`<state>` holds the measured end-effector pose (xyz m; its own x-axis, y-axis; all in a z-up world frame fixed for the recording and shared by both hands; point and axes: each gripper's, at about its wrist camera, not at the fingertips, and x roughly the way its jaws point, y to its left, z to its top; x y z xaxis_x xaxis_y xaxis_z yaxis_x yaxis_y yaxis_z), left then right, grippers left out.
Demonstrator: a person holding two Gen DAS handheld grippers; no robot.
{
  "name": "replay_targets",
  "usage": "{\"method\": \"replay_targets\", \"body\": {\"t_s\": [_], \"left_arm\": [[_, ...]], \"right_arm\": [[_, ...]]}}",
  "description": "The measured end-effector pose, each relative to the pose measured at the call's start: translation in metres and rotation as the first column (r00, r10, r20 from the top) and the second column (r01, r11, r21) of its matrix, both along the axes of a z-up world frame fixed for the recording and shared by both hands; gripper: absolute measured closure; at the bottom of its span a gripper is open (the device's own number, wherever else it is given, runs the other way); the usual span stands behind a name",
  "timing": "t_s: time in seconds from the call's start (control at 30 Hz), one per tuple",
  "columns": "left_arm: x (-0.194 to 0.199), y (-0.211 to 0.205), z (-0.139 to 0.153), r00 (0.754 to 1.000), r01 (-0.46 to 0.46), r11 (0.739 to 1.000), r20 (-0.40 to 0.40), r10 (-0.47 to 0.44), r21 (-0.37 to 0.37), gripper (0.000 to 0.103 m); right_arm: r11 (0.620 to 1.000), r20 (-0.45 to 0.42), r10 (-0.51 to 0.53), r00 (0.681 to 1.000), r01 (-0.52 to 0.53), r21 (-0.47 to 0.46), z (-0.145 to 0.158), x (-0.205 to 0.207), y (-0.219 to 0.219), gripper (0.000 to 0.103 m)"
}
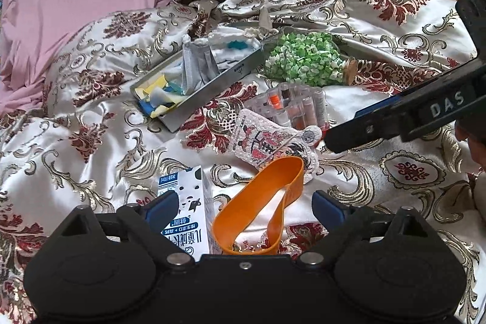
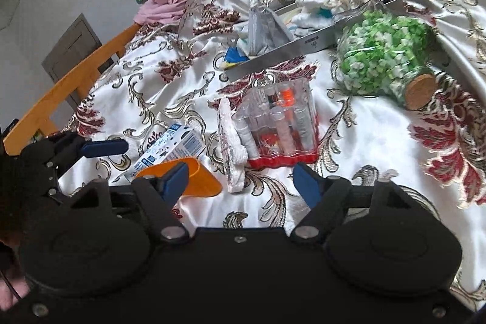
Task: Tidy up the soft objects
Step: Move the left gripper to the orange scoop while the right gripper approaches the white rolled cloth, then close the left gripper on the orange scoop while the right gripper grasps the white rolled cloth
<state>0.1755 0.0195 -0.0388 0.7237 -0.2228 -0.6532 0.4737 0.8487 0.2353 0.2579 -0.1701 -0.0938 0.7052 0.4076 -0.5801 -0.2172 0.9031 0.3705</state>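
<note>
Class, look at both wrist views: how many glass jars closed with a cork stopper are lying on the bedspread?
1. The jar of green and white bits lies on its side on the bedspread, right of the grey tray and beyond the clear thread case. Folds could hide others.

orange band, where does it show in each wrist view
Left wrist view: the orange band lies bottom centre, between the left gripper fingers, beside the milk carton.
Right wrist view: the same band sits lower left, partly behind the right gripper left finger.
Shared landmark: the clear thread box beyond it.
</note>
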Motion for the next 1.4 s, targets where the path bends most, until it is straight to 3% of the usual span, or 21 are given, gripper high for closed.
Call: {"method": "replay_targets", "body": {"t_s": [0.17,0.43,0.87,1.07,1.23,1.4], "left_arm": [[0.012,0.001,-0.006,0.999,0.023,0.999,-0.046,-0.024,-0.022,0.016],[0.019,0.001,-0.013,0.995,0.021,0.999,-0.102,-0.023,-0.027,0.043],[0.017,0.000,-0.011,0.994,0.032,0.999,-0.104,-0.036,-0.034,0.065],[0.015,-0.002,-0.012,0.993,0.047,0.999,-0.107,-0.048,-0.019,0.074],[0.013,-0.004,-0.014,0.992,0.051,0.999,-0.112,-0.051,0.000,0.092],[0.011,-0.004,-0.013,0.994,0.048,0.999,-0.098,-0.047,0.013,0.095]], "right_arm": [[1.000,-0.015,0.006,1.000,-0.006,-0.005,-0.009,0.013,0.011,0.051],[1.000,-0.044,0.013,0.999,-0.013,0.004,-0.024,0.033,0.023,0.066],[1.000,-0.049,0.024,0.998,-0.024,-0.006,-0.034,0.044,0.029,0.092],[0.999,-0.034,0.034,0.999,-0.035,-0.022,-0.033,0.042,0.030,0.095],[0.998,-0.023,0.042,0.999,-0.043,-0.040,-0.031,0.039,0.030,0.096],[0.997,-0.011,0.047,0.999,-0.048,-0.063,-0.030,0.035,0.032,0.097]]}}
